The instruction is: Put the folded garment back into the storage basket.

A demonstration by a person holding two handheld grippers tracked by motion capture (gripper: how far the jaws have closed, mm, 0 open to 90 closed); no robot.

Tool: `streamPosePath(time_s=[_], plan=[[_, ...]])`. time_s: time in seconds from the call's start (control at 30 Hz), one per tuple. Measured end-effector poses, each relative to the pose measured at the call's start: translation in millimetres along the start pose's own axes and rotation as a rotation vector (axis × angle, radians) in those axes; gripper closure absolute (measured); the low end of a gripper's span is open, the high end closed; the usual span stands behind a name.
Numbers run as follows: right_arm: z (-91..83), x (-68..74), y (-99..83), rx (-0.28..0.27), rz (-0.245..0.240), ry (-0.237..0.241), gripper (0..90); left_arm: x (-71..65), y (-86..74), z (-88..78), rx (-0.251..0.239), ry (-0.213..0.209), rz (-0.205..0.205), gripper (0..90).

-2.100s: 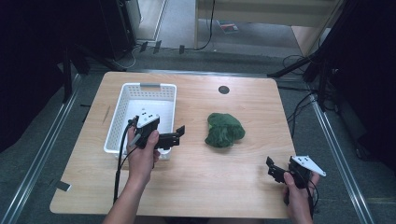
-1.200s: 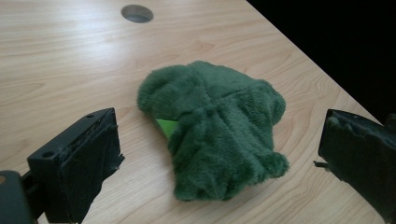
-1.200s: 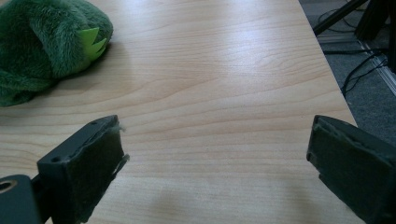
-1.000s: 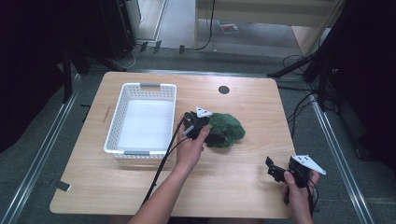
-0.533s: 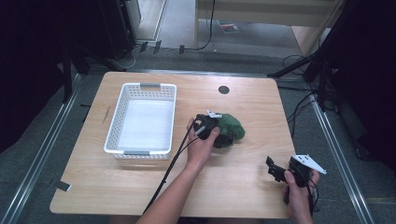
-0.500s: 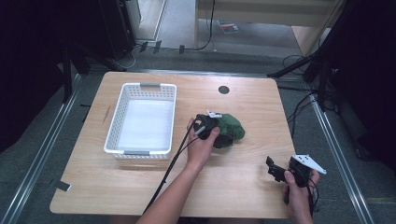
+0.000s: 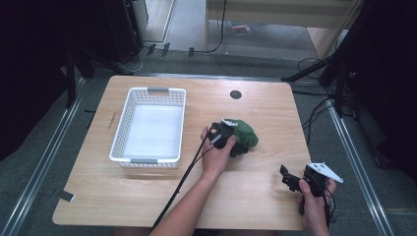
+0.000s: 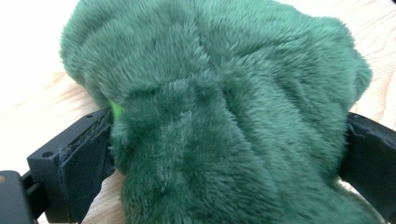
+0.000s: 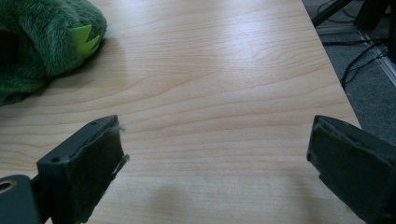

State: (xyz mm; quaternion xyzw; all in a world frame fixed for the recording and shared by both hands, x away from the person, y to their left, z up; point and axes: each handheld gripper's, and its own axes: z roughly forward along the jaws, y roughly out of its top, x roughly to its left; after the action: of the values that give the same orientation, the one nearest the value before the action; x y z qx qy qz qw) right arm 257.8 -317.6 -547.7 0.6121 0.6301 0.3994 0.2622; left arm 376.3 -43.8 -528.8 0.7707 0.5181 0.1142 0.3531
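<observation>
A dark green plush toy point(image 7: 247, 134) lies on the wooden table right of centre. My left gripper point(image 7: 232, 139) reaches into its left side, and the left gripper view has the furry toy point(image 8: 224, 93) between the two black jaws, which stand wide apart on either side of it, so the left gripper point(image 8: 229, 154) is open around it. A bright green bit shows by the left jaw. My right gripper point(image 7: 288, 178) rests near the table's front right, open, with bare wood between the jaws of that right gripper point(image 9: 217, 154). Its view catches the toy's edge point(image 9: 42, 37) at top left.
A white plastic basket point(image 7: 121, 133) stands on the left half of the table with nothing inside. A dark round hole point(image 7: 236, 94) marks the tabletop at the back. The table's right edge, floor and cables point(image 9: 359, 51) lie beyond my right gripper.
My left gripper moved from beside the basket rightward to the green toy and now has its jaws around it. The right gripper stayed put.
</observation>
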Motion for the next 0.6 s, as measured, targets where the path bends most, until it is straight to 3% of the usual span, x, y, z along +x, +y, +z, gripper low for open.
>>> streamPosePath(time_s=[0.17,0.4,0.5,0.6], plan=[[0.2,0.3,0.1,0.004,0.002,-0.001,3.5,-3.1,-1.0,4.1,0.012,0.029,-0.002,0.0],[0.4,0.2,0.2,0.005,0.003,-0.003,3.6,-4.8,-4.5,9.8,0.052,0.042,0.052,0.6],[0.6,0.2,0.2,0.006,0.004,-0.003,3.6,-7.0,-4.8,7.3,0.03,0.059,0.084,10.0],[0.5,0.1,0.3,0.007,0.005,-0.003,3.7,-8.6,-3.9,4.5,0.004,0.063,0.083,22.1]])
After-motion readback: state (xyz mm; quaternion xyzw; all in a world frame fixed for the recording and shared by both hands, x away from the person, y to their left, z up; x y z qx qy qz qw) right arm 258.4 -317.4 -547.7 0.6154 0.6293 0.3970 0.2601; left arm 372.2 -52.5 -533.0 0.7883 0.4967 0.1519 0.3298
